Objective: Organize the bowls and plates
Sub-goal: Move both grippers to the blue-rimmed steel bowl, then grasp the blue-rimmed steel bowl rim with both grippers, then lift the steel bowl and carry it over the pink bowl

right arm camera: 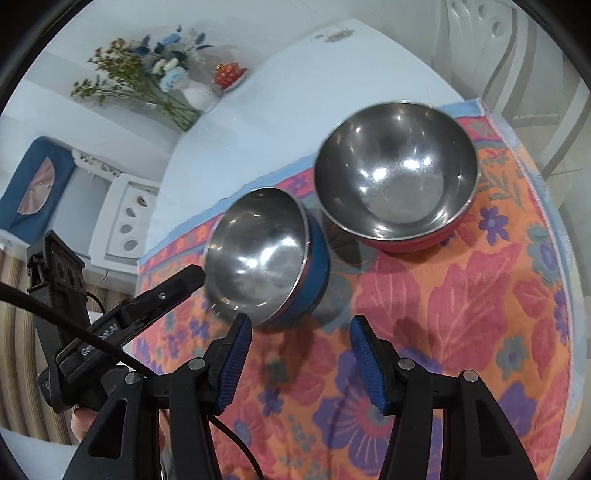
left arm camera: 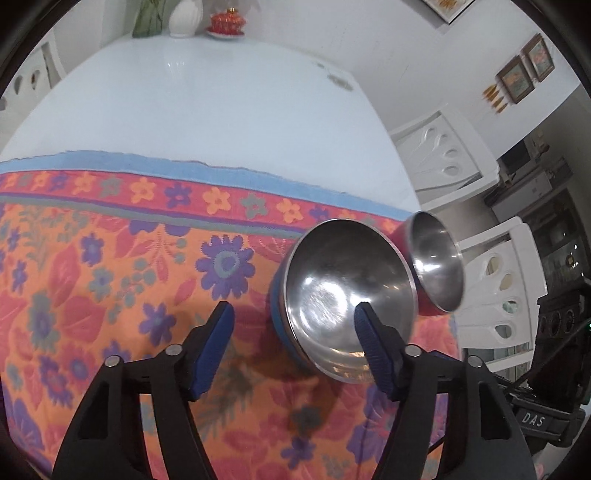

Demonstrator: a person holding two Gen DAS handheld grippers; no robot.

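Observation:
A steel bowl with a blue outside (left arm camera: 340,291) (right arm camera: 262,254) sits tilted on the flowered cloth (left arm camera: 110,280). A steel bowl with a red outside (left arm camera: 436,266) (right arm camera: 399,181) stands just beyond it. My left gripper (left arm camera: 293,317) is open; its right finger (left arm camera: 373,343) reaches over the blue bowl's near rim, its left finger is outside the bowl. In the right wrist view the left gripper's finger (right arm camera: 177,288) touches the blue bowl's rim. My right gripper (right arm camera: 299,332) is open and empty, just short of the blue bowl.
The cloth (right arm camera: 461,314) covers the near part of a white table (left arm camera: 207,96). A white vase with flowers (right arm camera: 199,96) and a red lidded dish (left arm camera: 226,22) (right arm camera: 229,74) stand at the table's far end. White chairs (left arm camera: 447,155) stand beside the table.

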